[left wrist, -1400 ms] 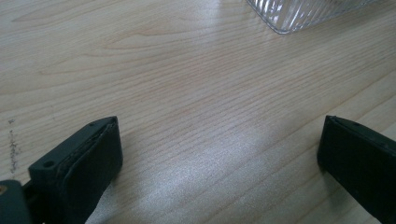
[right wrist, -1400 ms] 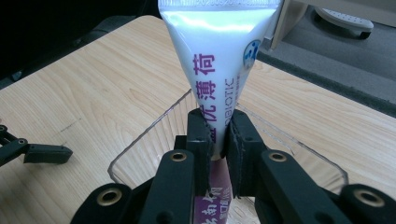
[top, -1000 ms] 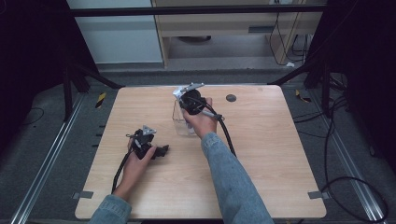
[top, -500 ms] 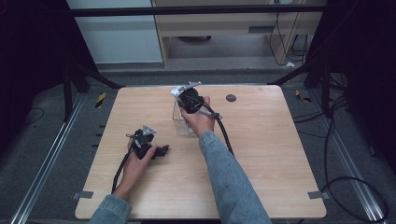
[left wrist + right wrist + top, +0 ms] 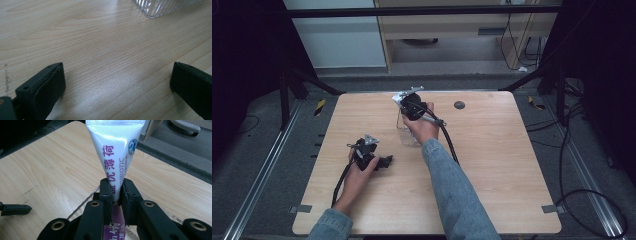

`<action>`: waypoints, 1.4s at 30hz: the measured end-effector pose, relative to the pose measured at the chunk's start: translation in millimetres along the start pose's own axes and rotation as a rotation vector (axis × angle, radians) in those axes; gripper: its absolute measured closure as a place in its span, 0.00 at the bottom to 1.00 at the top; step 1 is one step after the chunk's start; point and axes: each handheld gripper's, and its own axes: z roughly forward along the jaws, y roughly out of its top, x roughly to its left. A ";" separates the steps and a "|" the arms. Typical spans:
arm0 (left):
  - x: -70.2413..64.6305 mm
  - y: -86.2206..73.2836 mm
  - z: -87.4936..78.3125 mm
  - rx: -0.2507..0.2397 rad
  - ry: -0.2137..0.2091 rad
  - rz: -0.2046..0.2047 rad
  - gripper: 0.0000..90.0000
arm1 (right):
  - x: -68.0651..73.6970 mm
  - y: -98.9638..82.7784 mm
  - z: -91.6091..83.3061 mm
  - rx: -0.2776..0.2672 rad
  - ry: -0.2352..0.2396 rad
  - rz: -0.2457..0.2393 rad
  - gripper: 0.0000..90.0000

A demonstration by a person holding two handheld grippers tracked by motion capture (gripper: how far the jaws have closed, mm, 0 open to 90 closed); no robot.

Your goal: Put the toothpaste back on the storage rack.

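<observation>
A: The right gripper [image 5: 115, 192] is pinching a white toothpaste tube [image 5: 115, 150] between its jaws, holding it over the clear ribbed container [image 5: 408, 131] near the wooden table's [image 5: 492, 165] far middle.

B: And the left gripper [image 5: 117, 87] is resting low on the tabletop, jaws spread wide, gripping nothing, with the container's corner just ahead.
</observation>
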 end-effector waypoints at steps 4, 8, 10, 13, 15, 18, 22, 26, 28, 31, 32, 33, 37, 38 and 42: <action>0.0 0.0 0.0 0.000 0.000 0.000 0.00 | -0.7 -0.7 0.9 -0.008 0.005 0.006 0.89; 0.0 0.0 0.0 0.000 0.000 0.000 0.00 | -0.6 -0.5 1.4 -0.008 0.006 0.008 0.89; 0.0 0.0 0.0 0.000 0.000 0.000 0.00 | -1.0 -0.3 1.2 -0.005 0.009 0.011 0.89; 0.0 0.0 0.0 0.000 0.000 0.000 0.00 | -0.9 -0.1 1.1 -0.002 0.009 0.012 0.88; 0.0 0.0 0.0 0.000 0.000 0.000 0.00 | -1.1 -0.1 1.1 -0.002 0.009 0.011 0.88; 0.0 0.0 0.0 0.000 0.000 0.000 0.00 | -0.9 -0.1 1.1 -0.002 0.008 0.013 0.88; 0.0 0.0 0.0 0.000 0.000 0.000 0.00 | -1.2 0.1 1.2 -0.002 0.011 0.015 0.88; 0.0 0.0 0.0 0.000 0.000 0.000 0.00 | -1.3 0.2 0.9 0.000 0.012 0.021 0.88; 0.0 0.0 0.0 0.000 0.000 0.000 0.00 | -1.3 0.3 0.8 0.001 0.013 0.020 0.88; 0.0 0.0 0.0 0.000 0.000 0.000 0.00 | -1.7 0.3 0.0 0.001 0.013 0.018 0.88; 0.0 0.0 0.0 0.000 0.000 0.000 0.00 | -1.8 0.3 -0.5 0.002 0.015 0.021 0.87; 0.0 0.0 0.0 0.000 0.000 0.000 0.00 | -2.0 0.5 -1.2 0.003 0.017 0.020 0.87; 0.0 0.0 0.0 -0.001 0.000 -0.001 0.00 | -2.7 0.8 -2.6 0.001 0.020 0.020 0.86; -0.1 0.0 0.1 -0.001 0.001 -0.001 0.00 | -2.6 1.1 -3.4 0.002 0.020 0.021 0.86; -0.1 0.0 0.1 -0.001 0.000 -0.001 0.00 | -2.5 1.8 -5.4 0.002 0.020 0.017 0.86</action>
